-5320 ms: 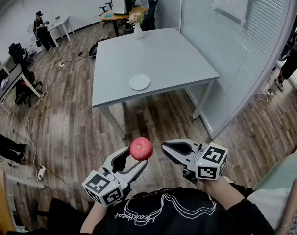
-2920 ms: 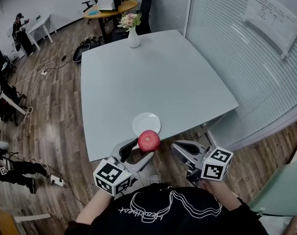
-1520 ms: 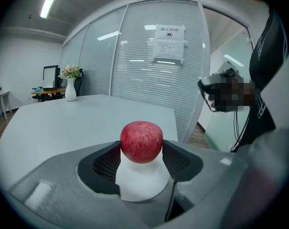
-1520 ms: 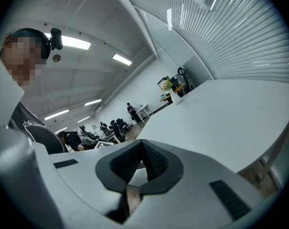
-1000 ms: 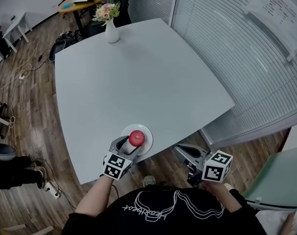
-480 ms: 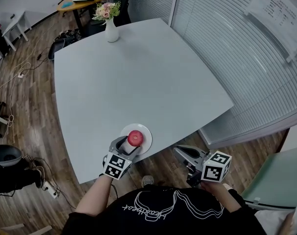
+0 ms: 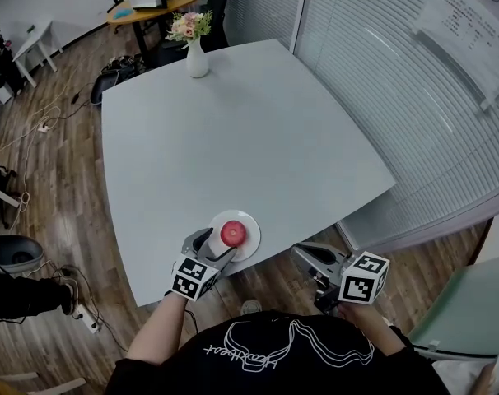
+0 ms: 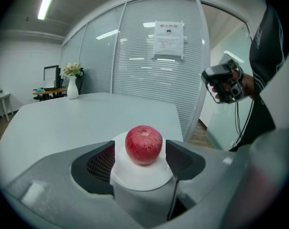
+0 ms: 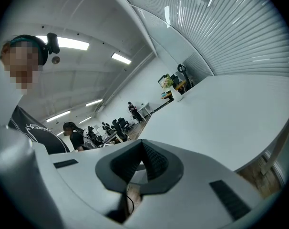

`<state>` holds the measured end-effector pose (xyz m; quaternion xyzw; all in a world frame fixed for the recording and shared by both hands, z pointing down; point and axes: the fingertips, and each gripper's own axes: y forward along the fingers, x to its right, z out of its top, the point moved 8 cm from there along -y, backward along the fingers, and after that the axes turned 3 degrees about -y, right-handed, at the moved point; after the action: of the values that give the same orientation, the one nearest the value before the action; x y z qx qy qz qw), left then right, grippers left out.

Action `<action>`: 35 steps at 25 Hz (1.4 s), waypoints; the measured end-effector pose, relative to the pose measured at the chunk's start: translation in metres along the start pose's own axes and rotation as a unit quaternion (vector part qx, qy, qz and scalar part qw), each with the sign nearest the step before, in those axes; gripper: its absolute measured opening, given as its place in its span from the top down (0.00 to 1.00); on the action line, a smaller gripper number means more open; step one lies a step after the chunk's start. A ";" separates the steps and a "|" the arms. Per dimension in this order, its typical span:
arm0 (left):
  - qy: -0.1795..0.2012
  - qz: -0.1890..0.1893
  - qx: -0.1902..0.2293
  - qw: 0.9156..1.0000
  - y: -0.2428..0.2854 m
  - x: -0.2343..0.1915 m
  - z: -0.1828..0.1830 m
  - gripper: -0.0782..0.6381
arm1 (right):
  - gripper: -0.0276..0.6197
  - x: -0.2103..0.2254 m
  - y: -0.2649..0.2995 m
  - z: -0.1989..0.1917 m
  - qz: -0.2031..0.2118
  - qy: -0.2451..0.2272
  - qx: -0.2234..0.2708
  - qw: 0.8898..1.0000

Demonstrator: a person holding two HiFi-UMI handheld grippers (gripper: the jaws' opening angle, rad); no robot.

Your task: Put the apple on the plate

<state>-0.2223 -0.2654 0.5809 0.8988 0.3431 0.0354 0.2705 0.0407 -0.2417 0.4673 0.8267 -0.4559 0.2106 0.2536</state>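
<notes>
A red apple [image 7: 232, 234] rests on a small white plate [image 7: 250, 246] near the front edge of the grey table [image 7: 233, 130]. My left gripper [image 7: 219, 247] reaches over that edge and its jaws are opening on either side of the apple [image 8: 143, 144]. In the left gripper view a thin gap shows between each pad and the fruit, which sits on the plate [image 8: 135, 178]. My right gripper [image 7: 305, 256] hangs off the table, to the right above the wooden floor. Its jaws [image 9: 142, 144] meet at the tips with nothing in them.
A white vase with flowers [image 7: 197, 56] stands at the table's far edge. A glass partition with blinds [image 7: 398, 81] runs along the right side. Desks, chairs and cables lie on the floor to the left, with people farther off.
The apple has settled onto the plate and the left jaws have spread slightly away from it. The head view has shifted a little; the right gripper has stayed where it was.
</notes>
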 end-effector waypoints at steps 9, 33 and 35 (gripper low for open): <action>-0.099 0.020 0.057 0.993 -0.075 0.030 0.047 0.45 | 0.95 -0.029 -0.001 0.017 0.050 -0.044 -0.007 0.998; -0.082 -0.079 0.191 0.975 -0.195 0.225 0.131 0.87 | 0.95 -0.140 -0.084 0.006 0.215 -0.140 0.019 0.966; -0.086 -0.084 0.194 0.974 -0.198 0.230 0.133 0.87 | 0.95 -0.144 -0.088 0.006 0.216 -0.145 0.020 0.965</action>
<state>-0.1324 -0.0583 0.3389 0.9019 0.3929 -0.1323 0.1215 0.0458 -0.1120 0.3587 0.7353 -0.6511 0.1476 0.1165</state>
